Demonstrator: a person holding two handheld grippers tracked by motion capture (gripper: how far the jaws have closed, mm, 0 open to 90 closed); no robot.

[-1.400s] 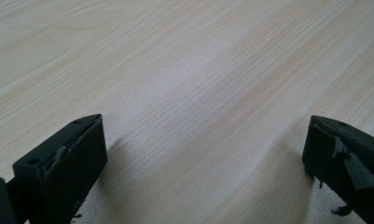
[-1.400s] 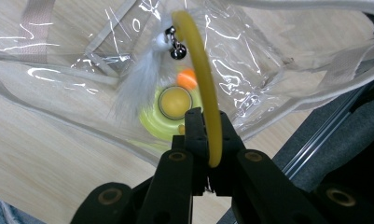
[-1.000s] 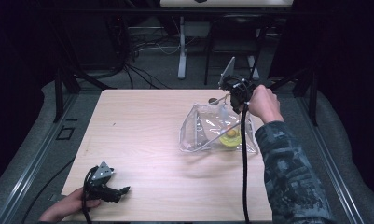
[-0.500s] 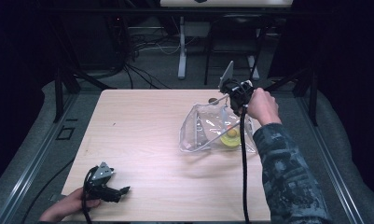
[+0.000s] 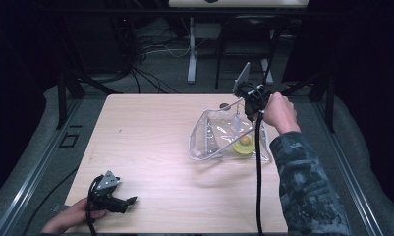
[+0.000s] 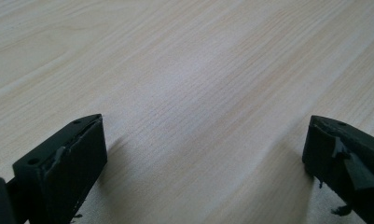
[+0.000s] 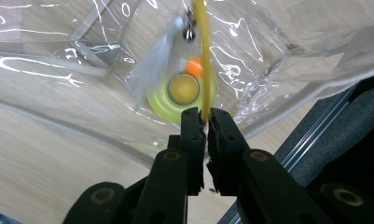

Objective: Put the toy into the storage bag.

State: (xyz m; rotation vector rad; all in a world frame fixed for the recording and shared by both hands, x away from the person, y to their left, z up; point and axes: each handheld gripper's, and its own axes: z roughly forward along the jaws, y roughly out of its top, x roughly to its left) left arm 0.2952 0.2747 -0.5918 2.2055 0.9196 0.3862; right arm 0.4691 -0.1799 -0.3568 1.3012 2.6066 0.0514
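1. The right gripper (image 7: 204, 122) is clamped on a thin yellow wand (image 7: 203, 56); its two jaws stand almost together with the stick pinched between them. My reading is that the wand is held by its end so that the far part can be lowered into the bag.
2. The wand runs straight ahead of the jaws, and a white feather (image 7: 154, 60) with a small bell hangs from it, dangling over the clear plastic bag (image 5: 219, 135) just below and ahead of that gripper.
3. Inside the bag, right in front of the jaws, lies a yellow-green ring toy (image 7: 182, 95) with a ball in its middle and something small and orange beside it.
4. The left gripper (image 5: 117, 200) rests near the table's (image 5: 150, 147) front edge, well apart from the bag. Its jaws are spread wide with bare wood between them; I judge it idle, waiting.
5. Count: two grippers, one bag, one wand, one feather, one ring toy.
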